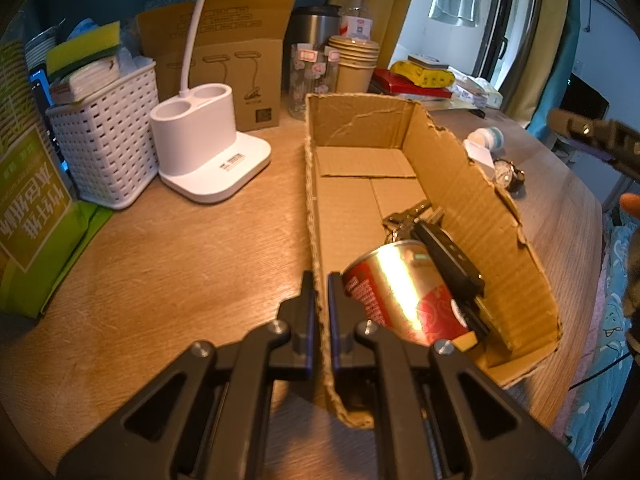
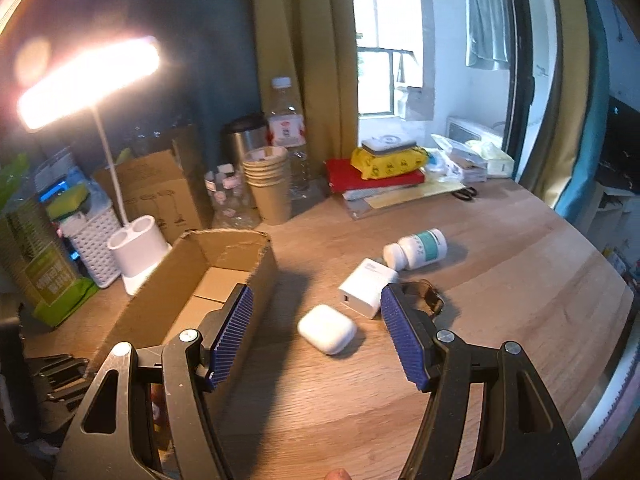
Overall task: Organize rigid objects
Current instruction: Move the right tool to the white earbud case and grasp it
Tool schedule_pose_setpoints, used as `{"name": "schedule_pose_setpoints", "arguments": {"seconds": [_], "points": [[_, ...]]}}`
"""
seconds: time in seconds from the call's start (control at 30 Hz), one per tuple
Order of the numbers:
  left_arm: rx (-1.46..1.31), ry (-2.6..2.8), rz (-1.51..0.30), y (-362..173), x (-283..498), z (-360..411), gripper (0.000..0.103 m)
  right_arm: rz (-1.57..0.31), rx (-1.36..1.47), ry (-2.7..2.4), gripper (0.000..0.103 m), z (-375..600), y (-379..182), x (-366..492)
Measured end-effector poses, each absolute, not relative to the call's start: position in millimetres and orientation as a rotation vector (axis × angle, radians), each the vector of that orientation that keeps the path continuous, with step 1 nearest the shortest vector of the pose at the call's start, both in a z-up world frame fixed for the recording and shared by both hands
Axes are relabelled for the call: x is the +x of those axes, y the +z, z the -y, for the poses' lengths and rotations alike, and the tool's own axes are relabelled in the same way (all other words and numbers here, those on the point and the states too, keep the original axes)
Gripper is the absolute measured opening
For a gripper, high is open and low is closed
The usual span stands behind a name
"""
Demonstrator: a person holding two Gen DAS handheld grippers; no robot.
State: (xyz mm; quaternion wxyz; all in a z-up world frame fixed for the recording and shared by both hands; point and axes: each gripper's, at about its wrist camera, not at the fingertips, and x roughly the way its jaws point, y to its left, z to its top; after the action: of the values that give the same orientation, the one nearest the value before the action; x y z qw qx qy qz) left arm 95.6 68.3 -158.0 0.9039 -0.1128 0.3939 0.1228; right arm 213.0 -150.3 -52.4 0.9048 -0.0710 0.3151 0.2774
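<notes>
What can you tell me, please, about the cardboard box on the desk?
The cardboard box is a long, shallow, open-topped tray of plain brown corrugated card, its upper edges roughly torn. It sits flat on the wooden desk, right of the white lamp base. Inside, at the near end, lie a red and silver can on its side, a black key fob leaning on it, and keys. The left gripper is shut on the near left wall.

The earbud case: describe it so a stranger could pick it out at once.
Start at the open cardboard box on the wooden table. On the bare wood to its right, between the right gripper's open fingers, lies the earbud case. It is a plain white pebble with rounded corners, unlike the squarer white charger and the labelled pill bottle behind it.
</notes>
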Motion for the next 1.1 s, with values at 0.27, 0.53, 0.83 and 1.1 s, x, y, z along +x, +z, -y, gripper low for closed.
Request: {"name": "schedule_pose_setpoints", "arguments": {"seconds": [0.27, 0.53, 0.83, 1.1], "points": [[-0.234, 0.254, -0.814, -158.0, 95.6, -68.2, 0.007, -0.725, -0.148, 0.569, 0.070, 143.9, -85.0, 231.6], [-0.243, 0.250, -0.814, -158.3, 95.7, -68.1, 0.007, -0.772, -0.162, 0.576, 0.070, 131.5, -108.4, 247.2], [-0.247, 0.248, -0.814, -158.2, 95.6, -68.8, 0.007, -0.840, -0.195, 0.581, 0.070, 113.8, -134.8, 265.5], [-0.247, 0.248, -0.814, -158.1, 95.7, -69.1, 0.007, -0.879, -0.238, 0.557, 0.070, 100.4, -152.1, 276.4]]}}
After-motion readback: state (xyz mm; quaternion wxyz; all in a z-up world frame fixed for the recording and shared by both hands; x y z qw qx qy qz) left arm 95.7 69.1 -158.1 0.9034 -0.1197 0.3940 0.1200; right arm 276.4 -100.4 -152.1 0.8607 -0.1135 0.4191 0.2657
